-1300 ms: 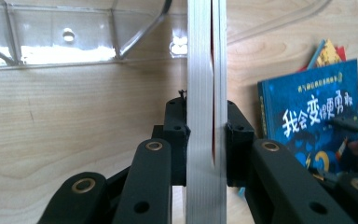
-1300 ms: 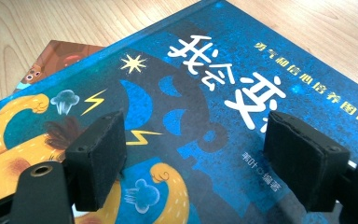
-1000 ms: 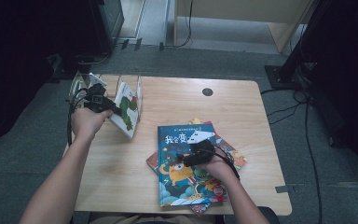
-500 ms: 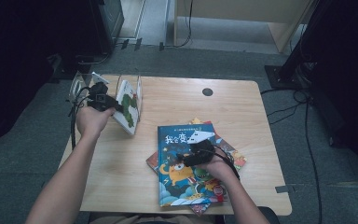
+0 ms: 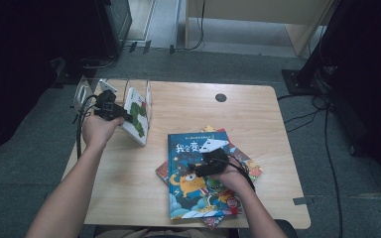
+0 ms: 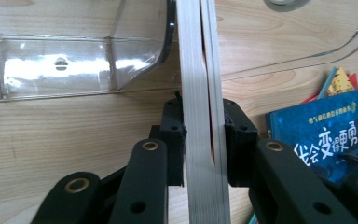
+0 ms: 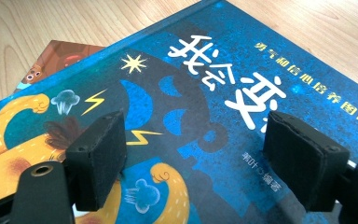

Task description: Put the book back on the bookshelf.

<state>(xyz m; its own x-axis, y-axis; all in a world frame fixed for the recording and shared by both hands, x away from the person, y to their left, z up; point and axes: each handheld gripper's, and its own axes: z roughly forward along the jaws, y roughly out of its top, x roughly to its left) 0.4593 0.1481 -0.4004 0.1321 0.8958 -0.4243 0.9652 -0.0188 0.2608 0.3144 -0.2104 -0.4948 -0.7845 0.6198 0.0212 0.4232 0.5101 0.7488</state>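
Not much has changed: thin white-edged book (image 6: 201,93) stays clenched in left gripper (image 6: 204,140) by the clear acrylic rack (image 5: 87,89), nudged slightly toward the bench's far-left corner; right gripper (image 7: 196,154) is kept released over the blue picture book (image 5: 193,178).

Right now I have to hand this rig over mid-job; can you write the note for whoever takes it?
Left tool: shut on a thin white-edged picture book, held upright on edge beside the clear plastic book rack at the wooden table's far left corner.
Right tool: open, hovering over the blue hardcover picture book topping the stack at front centre.
Done: one book lifted to the rack.
Left: seat it in a slot, then likely the blue book and those beneath.
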